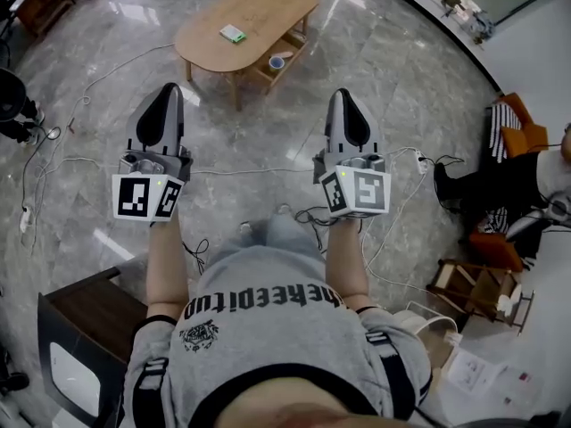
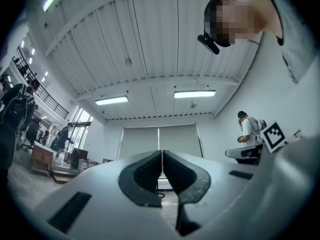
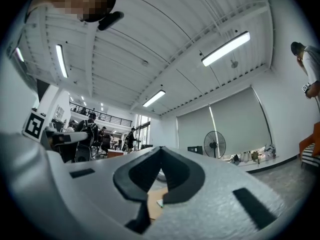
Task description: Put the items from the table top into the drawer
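Observation:
A low oval wooden table stands on the marble floor well ahead of me. On its top lies a small green and white item. Below the right end, an open wooden compartment holds a blue and white cup. My left gripper and right gripper are held side by side in front of my body, far short of the table, both pointing slightly upward. Each is shut with nothing between its pads. Under the right jaws a strip of the wooden table shows.
Cables trail across the floor between me and the table. A dark cabinet stands at my lower left. At the right are a wooden chair, a cardboard box and a seated person. Other people stand farther off.

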